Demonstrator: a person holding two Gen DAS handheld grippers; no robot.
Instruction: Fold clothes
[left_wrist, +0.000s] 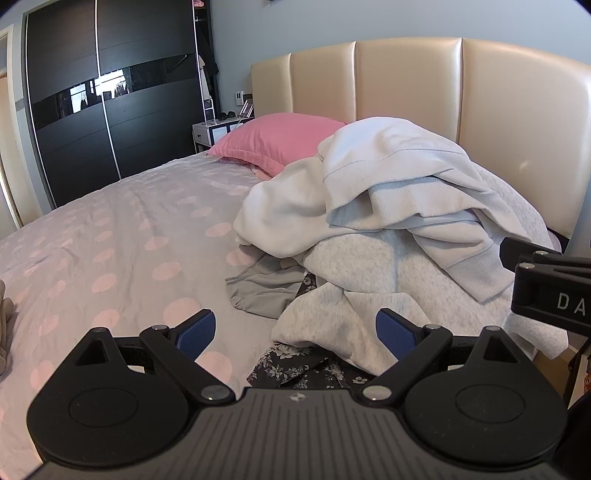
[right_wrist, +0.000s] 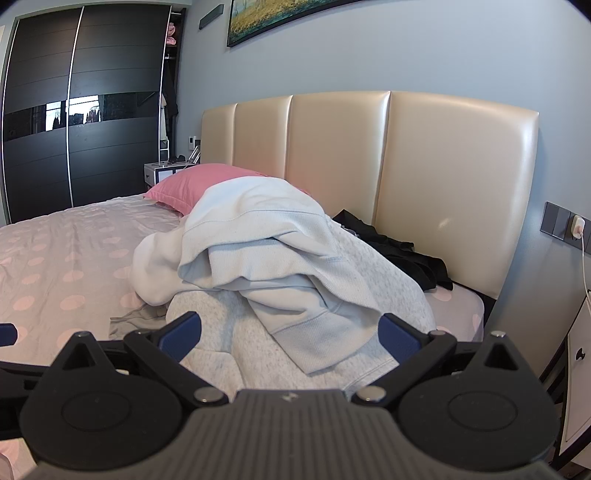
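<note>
Letters "DA" are read on right gripper (left_wrist: 554, 291); both it & left gripper (left_wrist: 295, 332) held w/ fingers apart over clothes pile (left_wrist: 369, 229).

The headboard (right_wrist: 406, 177) is glossy, smooth padded leather-like panels, the sweatshirt (right_wrist: 280, 251) soft matt ribbed knit cloth, the bedspread (left_wrist: 110, 236) matt dotted fabric, the wardrobe (left_wrist: 92, 92) dark matt wood-look with a shiny strip, and the gripper pads (left_wrist: 195, 330) textured blue rubber.
</note>
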